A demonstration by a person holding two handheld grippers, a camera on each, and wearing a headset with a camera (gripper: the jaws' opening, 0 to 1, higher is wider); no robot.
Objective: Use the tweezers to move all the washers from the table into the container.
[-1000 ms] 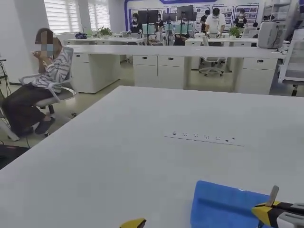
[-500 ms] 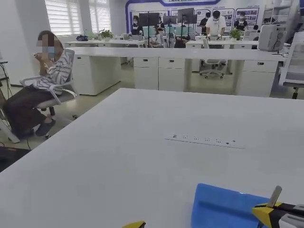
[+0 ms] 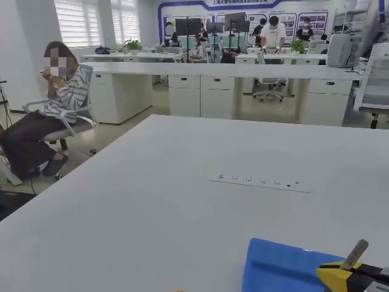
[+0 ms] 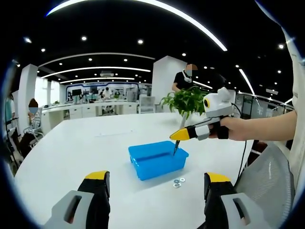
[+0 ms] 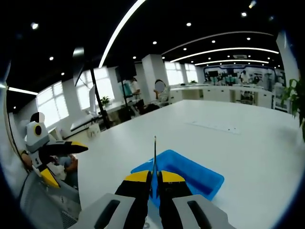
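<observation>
- Since the washers (image 4: 177,182) lie flat on the white table (image 4: 90,148), just beside the near wall of the blue container (image 4: 162,171), I'd bring the tweezers (image 4: 176,147) down steep. Pinch one washer by its rim or through the hole, not flat across.
- Right gripper (image 4: 178,135): jaws clamped narrow on the tweezers' shank, with the tips pointing down over the container corner nearest the washers. Whether a washer sits in the tips is too small to tell.
- Keep the squeeze gentle. Too hard and a thin washer likely flips out or skids on the smooth top.
- One washer per trip, released low inside the container so it doesn't bounce over the wall.
- Left gripper (image 4: 157,177): jaws spread wide, holding nothing, well back from the container. It could brace the wall if the tub slides, but that's my guess.
- Washers: small, thin, silvery rings in a tight cluster of two or three. Exact count unclear.
- Container: shallow rectangular blue tub, no lid. I can't read what's inside.
- In the right gripper view the tweezers (image 5: 154,157) run straight out between the pinched jaws, over the container (image 5: 212,186).
</observation>
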